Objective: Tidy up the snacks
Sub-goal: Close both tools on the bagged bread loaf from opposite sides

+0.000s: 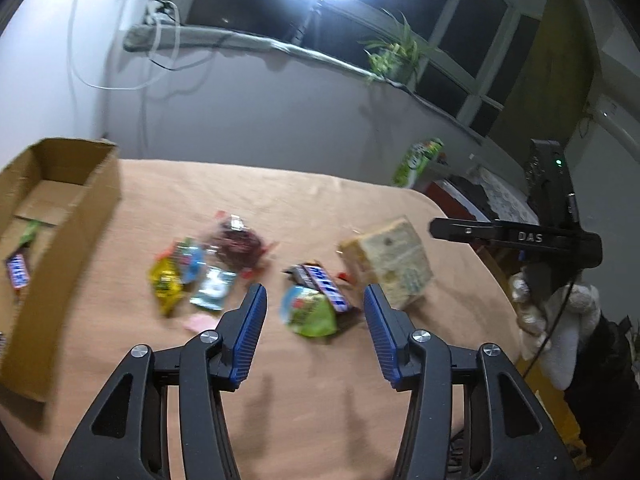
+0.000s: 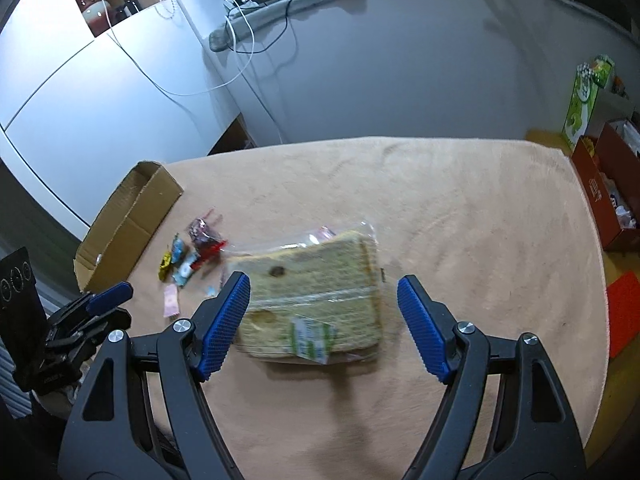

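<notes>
My left gripper (image 1: 315,304) sits nearest the lens, jaws spread wide and holding nothing. Its ribbed blue pads (image 1: 252,334) bracket a green pouch (image 1: 310,314) and a dark chocolate bar (image 1: 320,282) lying partly over it, near the middle of the table (image 1: 320,392).

My right gripper (image 2: 323,304) is likewise released and empty. It hovers over the wrapped sponge cake (image 2: 316,304), which lies toward the table's right side.

Risks, as I judge them:
- The bar and pouch overlap. Closing the left jaws here could catch both, or drag one and spill it short of the box.
- The wrappers look glossy and thin. The pads may slide off, or pinch only film.
- The cake looks soft and porous inside loose clear plastic. A firm squeeze could crush it, and a light one might grab only film.
- The cloth on the table is fuzzy and slack. A low finger could snag it and shift everything on it.

Further out, a cluster of small sweets (image 1: 188,276) and a dark red packet (image 1: 240,246) lie left of centre. They are crinkled foil and film, irregular in shape.

The cardboard box (image 1: 86,248) stands at the table's left edge, open-topped, corrugated and stiff. At least one bar (image 1: 18,274) is already inside; several snacks remain outside.
</notes>
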`<act>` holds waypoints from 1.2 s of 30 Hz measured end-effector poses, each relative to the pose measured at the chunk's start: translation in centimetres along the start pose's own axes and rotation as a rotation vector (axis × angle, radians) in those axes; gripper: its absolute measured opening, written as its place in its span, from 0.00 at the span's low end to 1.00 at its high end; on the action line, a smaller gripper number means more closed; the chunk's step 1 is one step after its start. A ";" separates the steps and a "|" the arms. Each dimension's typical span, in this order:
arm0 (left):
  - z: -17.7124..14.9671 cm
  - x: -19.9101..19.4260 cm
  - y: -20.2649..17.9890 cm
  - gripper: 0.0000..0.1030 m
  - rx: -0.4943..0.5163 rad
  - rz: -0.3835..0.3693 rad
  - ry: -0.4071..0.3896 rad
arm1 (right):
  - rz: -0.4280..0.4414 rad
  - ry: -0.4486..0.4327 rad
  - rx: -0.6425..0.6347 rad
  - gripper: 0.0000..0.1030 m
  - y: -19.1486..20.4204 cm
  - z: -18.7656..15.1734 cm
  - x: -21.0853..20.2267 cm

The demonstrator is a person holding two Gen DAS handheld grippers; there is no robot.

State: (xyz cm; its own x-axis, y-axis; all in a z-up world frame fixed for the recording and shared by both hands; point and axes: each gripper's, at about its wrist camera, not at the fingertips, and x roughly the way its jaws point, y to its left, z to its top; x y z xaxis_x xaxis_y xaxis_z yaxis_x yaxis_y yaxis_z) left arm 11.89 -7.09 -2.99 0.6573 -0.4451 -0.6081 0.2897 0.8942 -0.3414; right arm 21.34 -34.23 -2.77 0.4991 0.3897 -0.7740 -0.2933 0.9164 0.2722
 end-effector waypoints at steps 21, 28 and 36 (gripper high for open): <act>-0.1 7.6 -4.8 0.48 0.048 -0.063 0.132 | 0.131 0.078 0.012 0.77 -2.8 -0.5 3.8; -0.3 7.9 -4.9 0.48 0.046 -0.071 0.141 | 0.175 0.098 0.016 0.70 -2.2 -0.7 4.6; -0.3 8.4 -5.6 0.46 0.064 -0.072 0.137 | 0.168 0.104 0.037 0.66 -1.6 -0.9 4.4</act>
State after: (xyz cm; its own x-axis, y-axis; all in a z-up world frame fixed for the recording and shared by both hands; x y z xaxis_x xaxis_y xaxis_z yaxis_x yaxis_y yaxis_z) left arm 15.60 -15.89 -6.36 0.5334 -0.5066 -0.6774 0.3794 0.8590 -0.3437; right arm 23.26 -34.09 -7.18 0.3576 0.5279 -0.7704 -0.3347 0.8426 0.4220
